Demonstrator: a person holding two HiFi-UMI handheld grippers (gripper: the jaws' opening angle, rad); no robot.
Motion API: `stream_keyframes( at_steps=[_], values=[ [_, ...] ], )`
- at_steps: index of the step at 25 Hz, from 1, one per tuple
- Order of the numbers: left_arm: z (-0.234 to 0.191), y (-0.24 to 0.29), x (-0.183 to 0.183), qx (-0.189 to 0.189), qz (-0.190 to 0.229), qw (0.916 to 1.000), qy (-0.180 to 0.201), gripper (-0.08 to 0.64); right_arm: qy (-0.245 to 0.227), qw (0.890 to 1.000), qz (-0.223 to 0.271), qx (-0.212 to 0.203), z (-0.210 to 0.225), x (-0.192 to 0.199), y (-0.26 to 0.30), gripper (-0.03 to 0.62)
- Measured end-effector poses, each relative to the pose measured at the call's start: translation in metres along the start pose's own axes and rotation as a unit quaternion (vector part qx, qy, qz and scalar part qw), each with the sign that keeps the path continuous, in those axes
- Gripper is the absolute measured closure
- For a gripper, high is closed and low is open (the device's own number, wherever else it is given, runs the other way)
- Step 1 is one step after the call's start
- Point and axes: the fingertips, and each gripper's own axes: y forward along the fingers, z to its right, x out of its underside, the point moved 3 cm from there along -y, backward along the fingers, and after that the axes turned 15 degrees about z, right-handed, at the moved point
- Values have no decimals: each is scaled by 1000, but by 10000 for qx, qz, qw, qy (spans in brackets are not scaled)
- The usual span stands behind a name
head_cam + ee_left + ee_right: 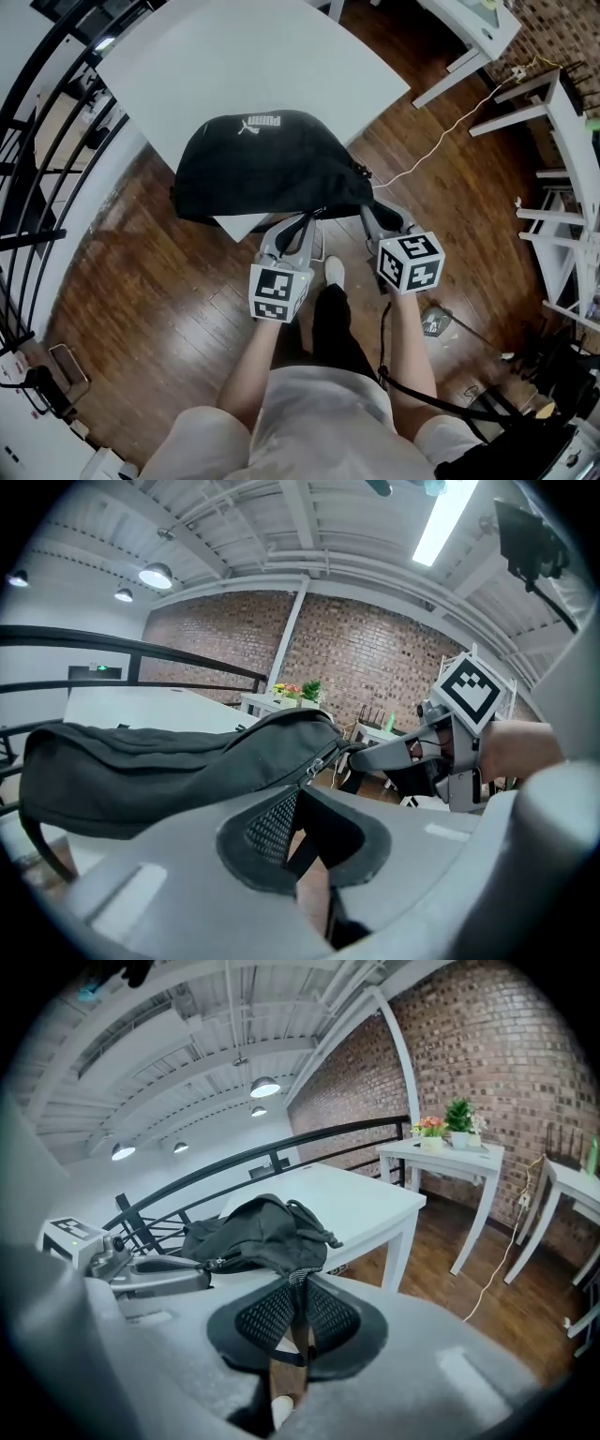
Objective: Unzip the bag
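Right ahead of both claws, the black Puma bag [262, 164] sits on the white tabletop [244, 56] corner. Left claw [298, 794] is clamped on the zipper pull [315, 767], and right claw [298, 1283] is pinching the bag's end strap [300, 1307] just beside it.

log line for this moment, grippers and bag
bag: on table corner, zip looks closed | left gripper: shut on black pull strap | right gripper: shut on webbing strip | stage: both grips set
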Motion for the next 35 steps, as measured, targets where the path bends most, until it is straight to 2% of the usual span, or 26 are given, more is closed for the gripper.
stream_keyframes(
  at_steps=[17,24,30,35],
  values=[
    [-41,-44,16,-183,-226,9995,157,535,-46,9998,-60,205,3,14,4,574],
    [-76,-65,12,-466,-259,9986,32,535,8,9991,17,431,17,13,10,575],
    [-103,-87,15,-653,-350,9972,90,534,12,9981,-89,608,28,16,16,577],
    [-139,-111,16,-1060,-369,9937,63,534,21,9963,-124,850,35,21,20,577]
  ],
)
